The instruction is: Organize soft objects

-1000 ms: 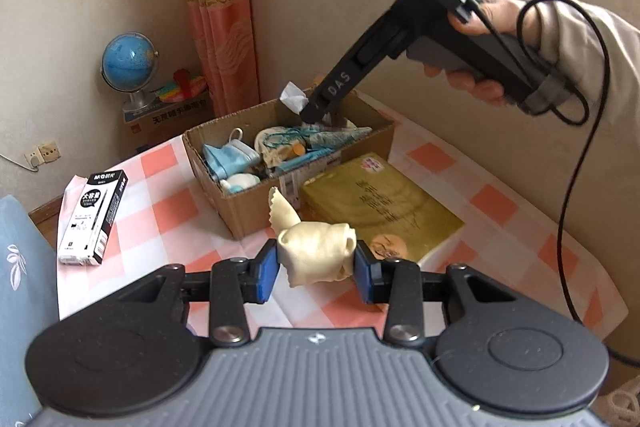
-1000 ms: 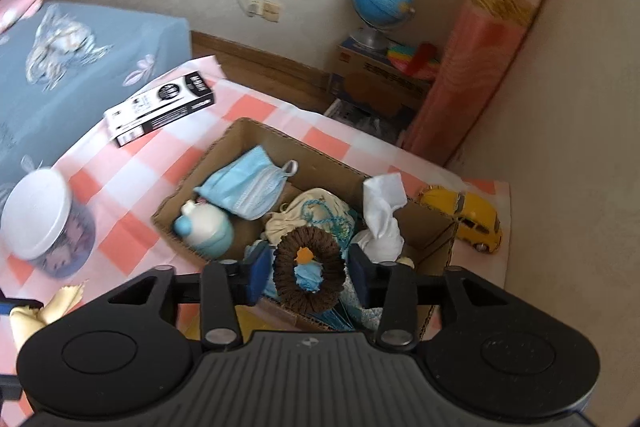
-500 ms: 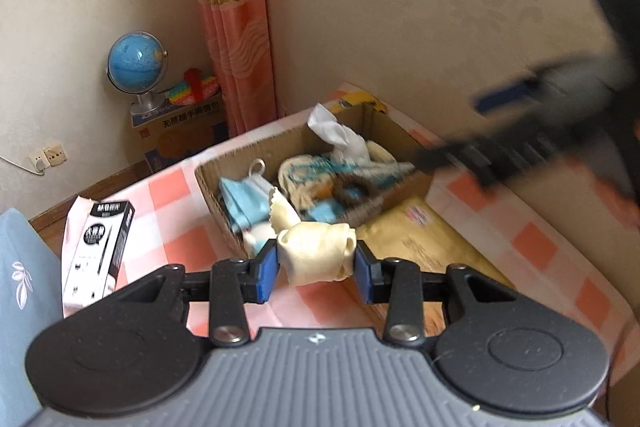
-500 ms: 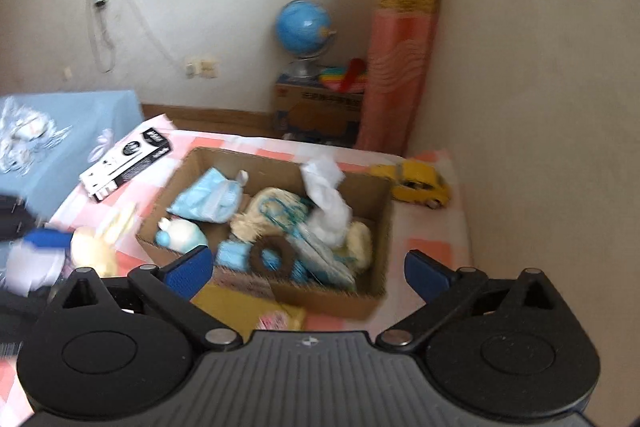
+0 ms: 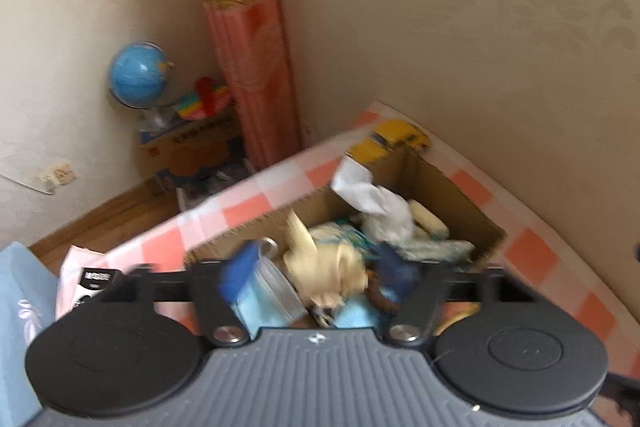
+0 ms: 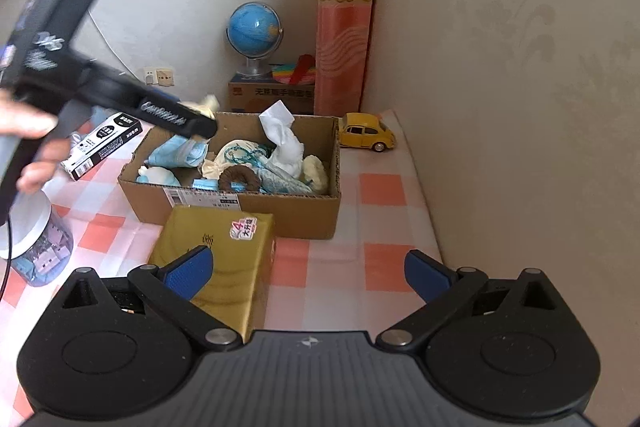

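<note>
Jaws of the left gripper (image 5: 320, 273) stand parted over the box (image 6: 256, 203), the cream cloth (image 5: 330, 273) loose between the blurred pads; contact cannot be told. Jaws of the right gripper (image 6: 308, 269) are wide open and empty, above the gold book (image 6: 218, 259) on the checked tabletop (image 6: 384, 223). Masks (image 6: 180, 153), a brown scrunchie (image 6: 240, 178) and white tissue (image 6: 284, 143) fill the box.

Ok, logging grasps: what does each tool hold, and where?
Right tool: nothing, wide open. Left tool: apparently nothing; its fingers stand clear of the cream cloth.
</note>
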`<state>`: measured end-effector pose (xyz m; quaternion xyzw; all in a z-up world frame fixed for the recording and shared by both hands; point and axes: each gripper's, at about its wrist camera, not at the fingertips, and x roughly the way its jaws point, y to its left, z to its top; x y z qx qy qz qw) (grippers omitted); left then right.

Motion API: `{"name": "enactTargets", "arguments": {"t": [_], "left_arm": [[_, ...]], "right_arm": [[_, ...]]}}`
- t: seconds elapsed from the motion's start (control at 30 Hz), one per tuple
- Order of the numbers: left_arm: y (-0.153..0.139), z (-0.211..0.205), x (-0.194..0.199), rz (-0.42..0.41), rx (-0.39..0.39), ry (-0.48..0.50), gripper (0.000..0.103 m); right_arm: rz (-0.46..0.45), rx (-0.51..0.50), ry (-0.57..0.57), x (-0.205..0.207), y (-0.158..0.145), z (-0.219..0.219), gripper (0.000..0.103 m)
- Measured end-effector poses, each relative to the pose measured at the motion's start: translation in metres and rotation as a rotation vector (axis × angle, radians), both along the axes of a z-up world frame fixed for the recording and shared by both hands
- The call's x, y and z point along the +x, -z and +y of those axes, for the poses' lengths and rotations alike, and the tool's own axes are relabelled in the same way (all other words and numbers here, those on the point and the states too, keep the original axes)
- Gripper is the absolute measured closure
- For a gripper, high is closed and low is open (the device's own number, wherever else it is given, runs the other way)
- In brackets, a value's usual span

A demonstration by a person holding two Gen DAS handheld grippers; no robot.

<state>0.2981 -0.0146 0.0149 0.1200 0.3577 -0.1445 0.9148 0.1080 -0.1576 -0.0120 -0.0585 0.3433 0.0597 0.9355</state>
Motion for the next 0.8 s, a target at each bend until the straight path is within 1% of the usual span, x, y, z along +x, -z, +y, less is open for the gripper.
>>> {"name": "enactTargets", "arguments": {"t": [0.03,0.07,0.17,0.27,0.37,0.47,0.6,0.7,0.8], "left_arm": [[-0.001,0.002,-0.002,-0.020,-0.010,-0.014,0.013],[-0.002,0.004,-0.005,-0.033,-0.022,-0.027,0.010],[-0.007,0.010,-0.019,-0.037,-0.041,-0.054,0.008],[-0.013,0.015,-0.044,-0.062,-0.038,-0.069,0.004],[-0.019,0.018,-0.074,-0.064,-0.018,-0.100,0.003],[-0.024,0.021,-0.108,-0.064,-0.015,-0.133,0.003],[-0.026,0.028,-0.150,-0.040,-0.043,-0.190,0.001],[-0.024,0.031,-0.172,-0.004,-0.055,-0.239,0.001],[-0.024,0.032,-0.189,0.007,-0.062,-0.266,0.001]], "right_arm": [[-0.004,0.000,0.003,-0.002,-0.001,-0.001,0.000],[-0.004,0.000,0.005,-0.003,-0.001,-0.002,0.000],[0.000,-0.002,0.016,-0.008,-0.005,-0.002,0.000],[-0.005,-0.007,0.025,-0.016,-0.010,0.002,0.000],[0.005,-0.011,0.051,-0.022,-0.014,0.004,0.000],[0.027,-0.018,0.102,-0.026,-0.015,0.006,0.000],[0.073,0.011,0.153,-0.034,-0.011,0.008,0.000],[0.089,0.020,0.146,-0.045,-0.008,0.014,0.000],[0.092,0.010,0.135,-0.055,-0.007,0.020,0.000]]}}
